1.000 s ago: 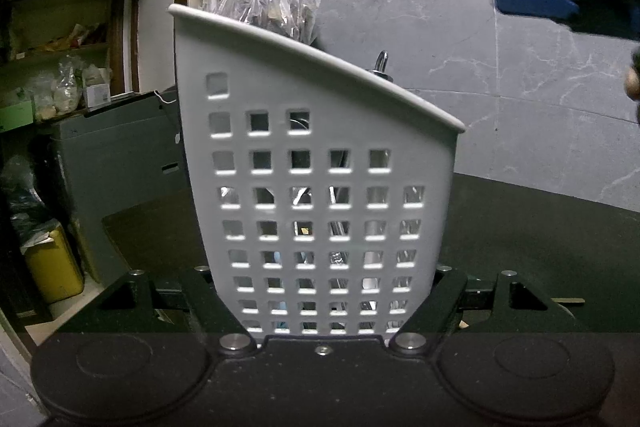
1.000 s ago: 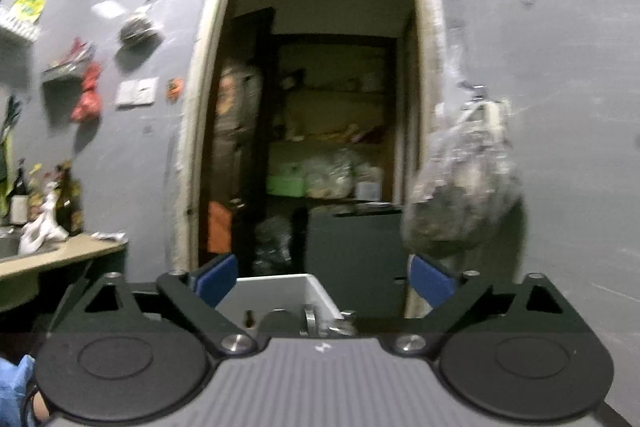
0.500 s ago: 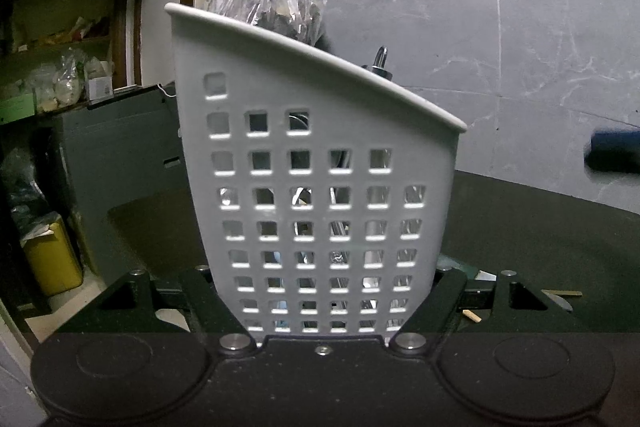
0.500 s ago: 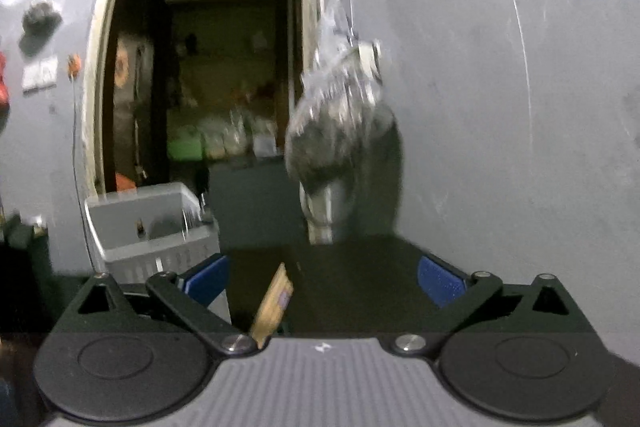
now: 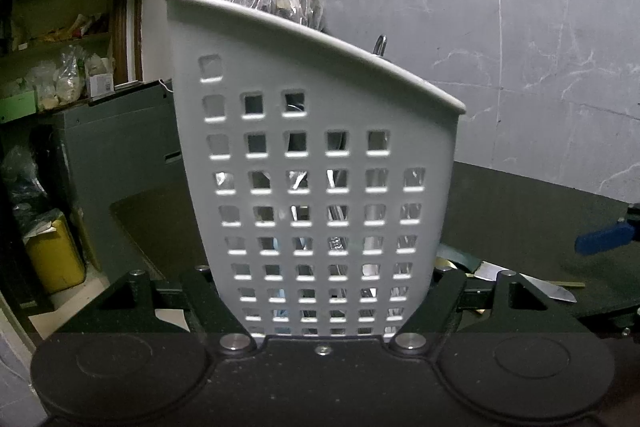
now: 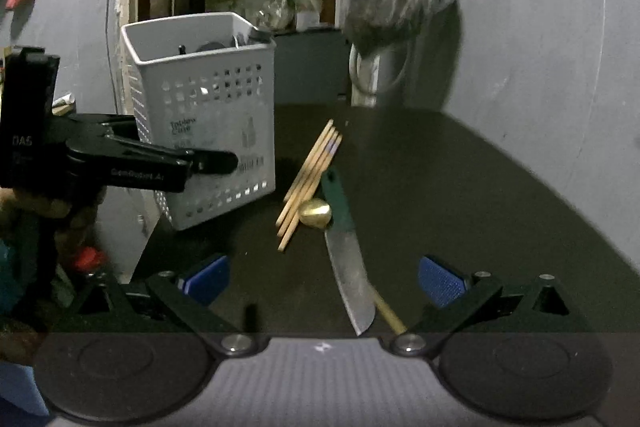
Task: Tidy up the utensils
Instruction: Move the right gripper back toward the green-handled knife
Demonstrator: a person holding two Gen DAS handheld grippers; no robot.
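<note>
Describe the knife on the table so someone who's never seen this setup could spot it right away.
Find the white perforated caddy on the dark table. Right of it lies a bundle of wooden chopsticks, and the knife lies just beyond them, beside a small brass-coloured piece. It alone has a dark green handle and a bare metal blade.

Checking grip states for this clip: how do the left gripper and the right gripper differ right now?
The left gripper is shut on the white perforated basket, clamping its lower walls; the right gripper is open and holds nothing. The left gripper's view is filled by the basket, while the right gripper points down at the knife and chopsticks on the dark table. Both are black, two-fingered and hand-held.
</note>
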